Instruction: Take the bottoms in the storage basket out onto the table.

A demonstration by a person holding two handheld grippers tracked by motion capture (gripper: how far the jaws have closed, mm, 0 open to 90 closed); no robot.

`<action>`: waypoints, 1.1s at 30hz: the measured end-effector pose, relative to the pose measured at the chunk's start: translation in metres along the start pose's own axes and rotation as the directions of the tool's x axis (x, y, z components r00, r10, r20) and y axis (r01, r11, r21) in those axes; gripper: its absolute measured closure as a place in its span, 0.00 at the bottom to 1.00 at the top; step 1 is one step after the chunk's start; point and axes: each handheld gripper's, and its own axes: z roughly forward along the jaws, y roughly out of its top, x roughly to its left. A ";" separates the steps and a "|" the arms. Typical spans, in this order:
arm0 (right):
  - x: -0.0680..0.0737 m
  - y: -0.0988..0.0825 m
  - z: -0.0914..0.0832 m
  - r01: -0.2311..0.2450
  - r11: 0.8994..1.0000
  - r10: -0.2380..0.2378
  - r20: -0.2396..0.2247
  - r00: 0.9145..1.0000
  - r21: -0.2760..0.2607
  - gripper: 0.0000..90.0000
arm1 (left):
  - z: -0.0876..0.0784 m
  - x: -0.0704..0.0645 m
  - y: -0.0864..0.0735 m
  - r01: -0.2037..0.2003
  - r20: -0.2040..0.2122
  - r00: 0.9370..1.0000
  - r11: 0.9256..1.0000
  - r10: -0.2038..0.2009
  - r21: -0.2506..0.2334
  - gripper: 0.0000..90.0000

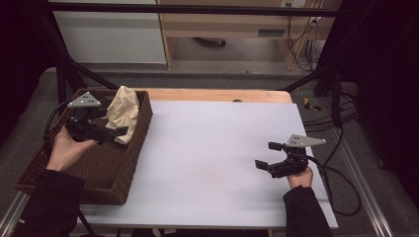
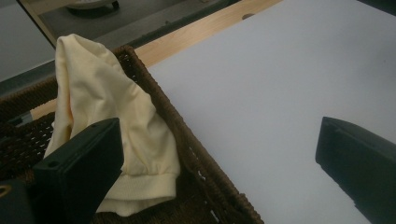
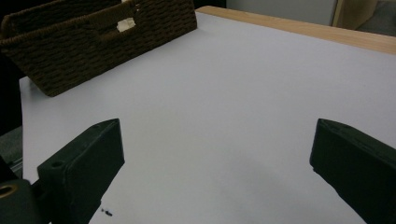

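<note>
Hovering wide-jawed, the left gripper (image 1: 120, 132) nears the pale yellow crumpled cloth (image 1: 123, 112) in the dark woven wicker basket (image 1: 106, 173); the right gripper (image 1: 268, 155) gapes wide over the bench (image 1: 207, 163).

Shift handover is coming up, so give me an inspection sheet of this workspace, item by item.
Surface: pale grey sheet over a wooden table, bare where visible.
Job's things: crumpled cream cloth garment leaning against the right wall inside the dark brown woven wicker basket at the table's left.
Clutter: nothing seen.
Grippers: left tongs open, over the basket beside the garment; right tongs open and empty above the sheet.
Cables: one black cable trails from the right tongs off the table edge.
Surroundings: black frame bars, white cabinet, loose wires on the floor.
</note>
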 end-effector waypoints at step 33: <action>0.000 -0.001 0.002 0.000 1.000 -0.001 0.006 1.000 0.011 0.04 | 0.030 0.025 0.017 0.051 -0.061 0.997 0.999 -0.050 0.017 0.01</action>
